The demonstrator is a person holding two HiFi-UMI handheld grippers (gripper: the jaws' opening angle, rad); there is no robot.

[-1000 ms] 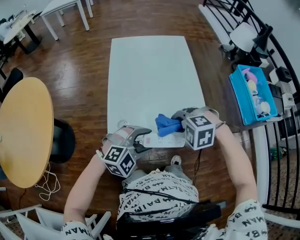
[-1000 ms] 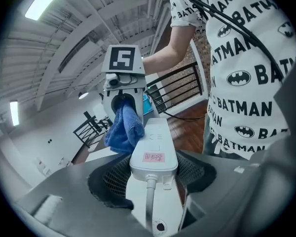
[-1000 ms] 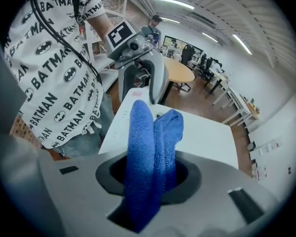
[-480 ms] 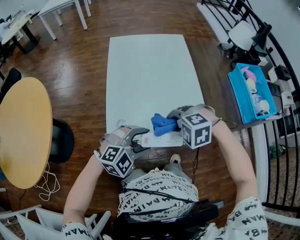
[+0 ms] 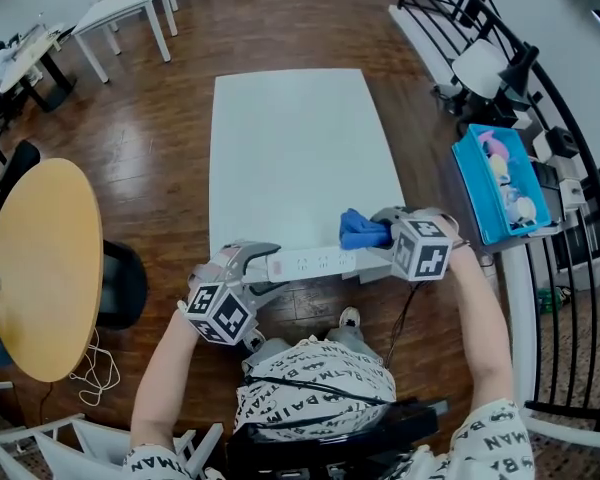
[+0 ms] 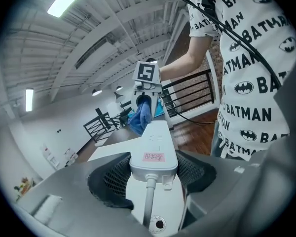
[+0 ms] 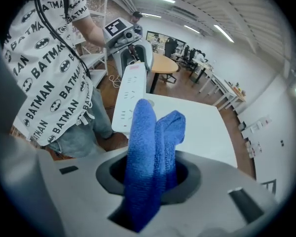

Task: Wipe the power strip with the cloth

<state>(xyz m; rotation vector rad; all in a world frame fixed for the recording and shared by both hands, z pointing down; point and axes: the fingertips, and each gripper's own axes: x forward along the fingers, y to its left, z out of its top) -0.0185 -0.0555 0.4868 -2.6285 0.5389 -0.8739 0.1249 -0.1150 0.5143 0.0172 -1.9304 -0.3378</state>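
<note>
Power strip point(image 5: 315, 263) clamped in left gripper point(image 5: 260, 267); right gripper point(image 5: 382, 236) clamps blue cloth point(image 5: 356, 230); blue bin point(image 5: 468, 190) holds pale items point(image 5: 504, 173).

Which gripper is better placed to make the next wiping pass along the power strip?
Right: the right gripper holds the blue cloth at one end of the power strip, while the left gripper clamps the cord end.

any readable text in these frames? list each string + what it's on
"BATMAN": printed over and over on the person's shirt, between bat logos.
Pink label at the cord end of the power strip: red print, too blurred to read.
Small grey marks further along the power strip: too small to read.
Marker cubes: black-and-white square patterns only, no words.
</note>
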